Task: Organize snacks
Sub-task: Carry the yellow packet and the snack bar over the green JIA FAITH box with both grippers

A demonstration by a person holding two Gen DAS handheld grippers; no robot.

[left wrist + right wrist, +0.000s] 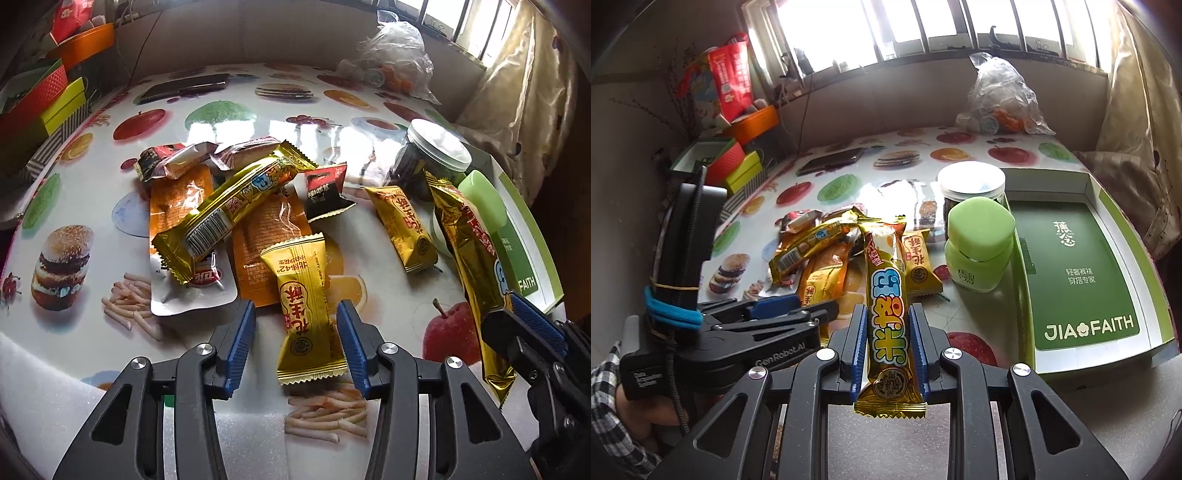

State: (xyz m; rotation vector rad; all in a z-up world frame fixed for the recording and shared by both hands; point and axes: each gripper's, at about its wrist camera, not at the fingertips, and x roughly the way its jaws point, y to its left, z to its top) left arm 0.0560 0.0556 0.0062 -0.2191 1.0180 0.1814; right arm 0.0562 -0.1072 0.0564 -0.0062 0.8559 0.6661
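Observation:
A small gold packet (pixel 306 295) lies on the fruit-print table between the fingers of my left gripper (pixel 295 332). Its blue pads stand apart and do not press the packet, so it is open. Beyond it is a snack pile: a long gold bar (pixel 229 206) across orange pouches (pixel 177 199), a black-and-red packet (pixel 325 188) and another gold packet (pixel 402 225). My right gripper (pixel 888 314) is shut on a second long gold bar (pixel 886 280), held lengthwise above the table. The left wrist view shows that gripper (pixel 524 325) at the right edge.
A green open box (pixel 1086 273) lies at the right, with a green-capped jar (pixel 979 236) and a white-lidded jar (pixel 971 184) beside it. A plastic bag (pixel 395 59) and a phone (pixel 184 88) sit at the far side. Coloured boxes (pixel 44 99) stack on the left.

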